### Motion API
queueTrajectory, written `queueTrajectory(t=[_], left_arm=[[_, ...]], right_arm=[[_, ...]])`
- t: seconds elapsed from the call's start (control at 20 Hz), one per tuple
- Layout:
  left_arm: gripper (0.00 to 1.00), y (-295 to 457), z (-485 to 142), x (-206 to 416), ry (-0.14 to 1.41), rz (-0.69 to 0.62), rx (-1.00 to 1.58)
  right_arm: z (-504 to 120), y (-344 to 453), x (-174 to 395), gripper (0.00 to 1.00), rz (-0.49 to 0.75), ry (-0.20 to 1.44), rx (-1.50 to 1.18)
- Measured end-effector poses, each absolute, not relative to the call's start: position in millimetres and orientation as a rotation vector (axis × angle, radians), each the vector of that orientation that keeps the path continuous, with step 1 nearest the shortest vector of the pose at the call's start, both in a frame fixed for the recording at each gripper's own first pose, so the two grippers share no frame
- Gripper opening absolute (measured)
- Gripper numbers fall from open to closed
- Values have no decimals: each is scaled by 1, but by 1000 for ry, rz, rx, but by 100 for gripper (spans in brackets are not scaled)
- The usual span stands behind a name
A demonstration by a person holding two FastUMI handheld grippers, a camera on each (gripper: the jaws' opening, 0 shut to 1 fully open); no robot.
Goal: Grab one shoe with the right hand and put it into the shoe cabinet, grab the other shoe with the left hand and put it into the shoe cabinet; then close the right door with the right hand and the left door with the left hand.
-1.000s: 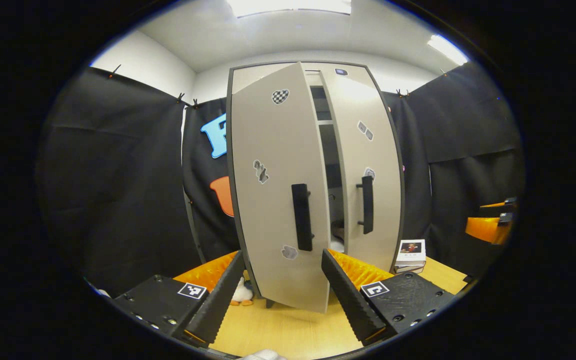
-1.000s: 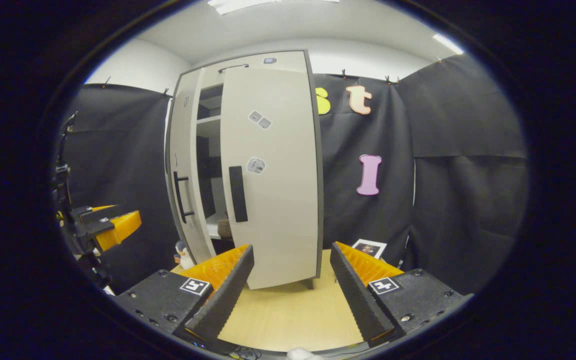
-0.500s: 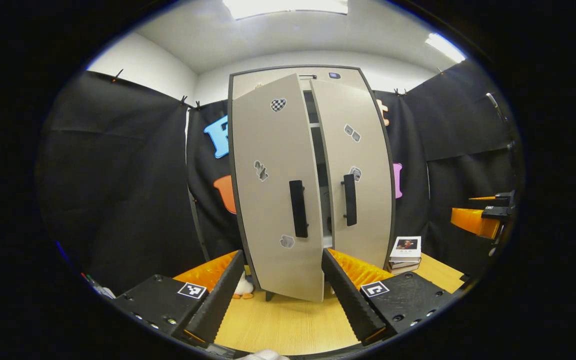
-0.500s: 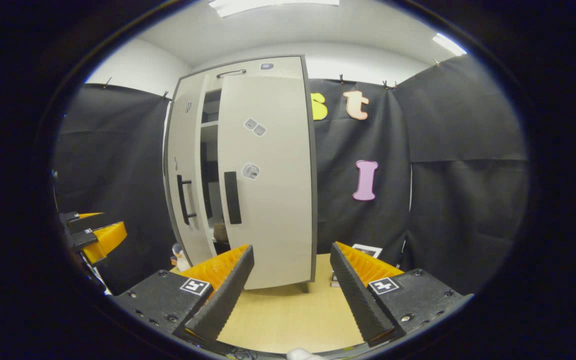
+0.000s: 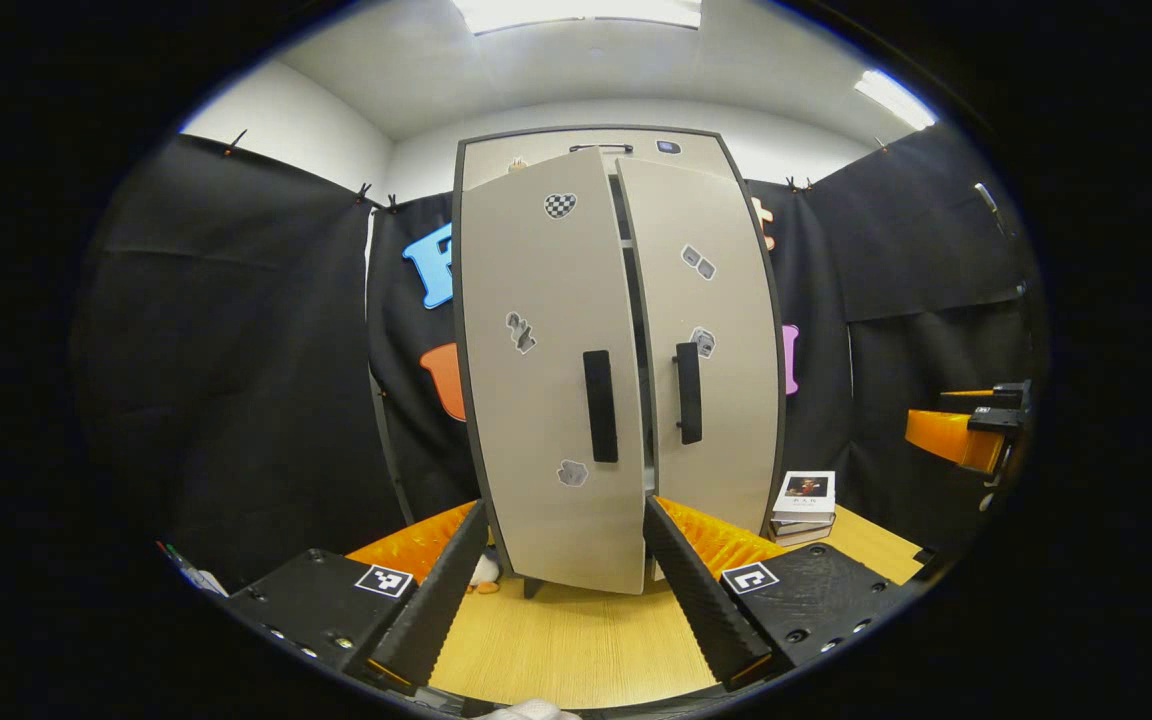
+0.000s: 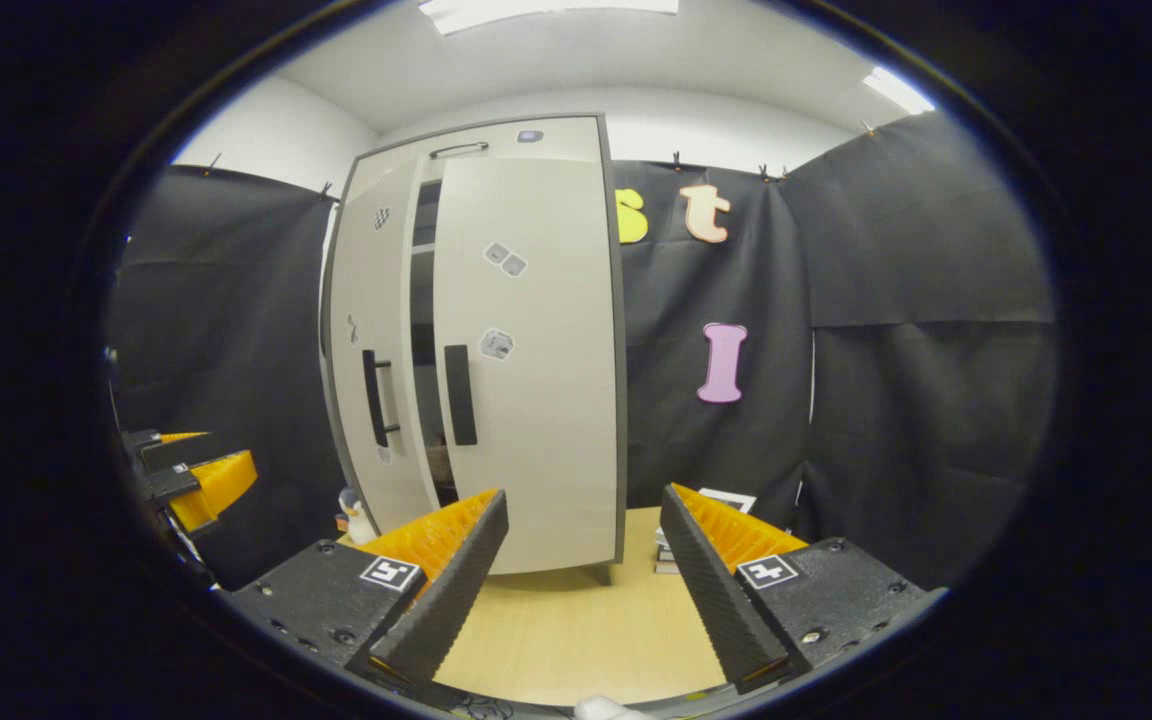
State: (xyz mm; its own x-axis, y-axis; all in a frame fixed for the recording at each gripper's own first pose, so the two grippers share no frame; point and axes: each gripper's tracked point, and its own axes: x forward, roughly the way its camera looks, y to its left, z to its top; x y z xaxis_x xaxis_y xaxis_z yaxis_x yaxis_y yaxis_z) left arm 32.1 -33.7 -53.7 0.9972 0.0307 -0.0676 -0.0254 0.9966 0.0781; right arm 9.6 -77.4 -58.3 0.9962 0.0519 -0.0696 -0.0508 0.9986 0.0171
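Doors first, left gripper view: shoe cabinet (image 5: 626, 150) stands straight ahead of the left gripper (image 5: 564, 590), fingers apart w/ nothing between them. Left door (image 5: 546, 400) is ajar, its free edge swung out toward the fingers, tall handle (image 5: 600, 405) upright just above the gap between them; right door (image 5: 711, 370) looks nearly shut. Right gripper (image 5: 966, 430) sits far off to the right. Right gripper view: fingers also apart, empty, over the desk (image 6: 576, 630); cabinet lies ahead and left, dark slit between doors. Left gripper is nearer the ajar door, so prob. its push comes next. Shoes: can't make out inside.
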Motion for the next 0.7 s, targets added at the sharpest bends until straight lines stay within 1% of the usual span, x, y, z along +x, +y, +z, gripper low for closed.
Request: queueTrajectory(t=[0.7], left_arm=[[96, -26, -52, 39, 67, 4, 66]], right_arm=[[-55, -65, 11, 99, 42, 58, 6]])
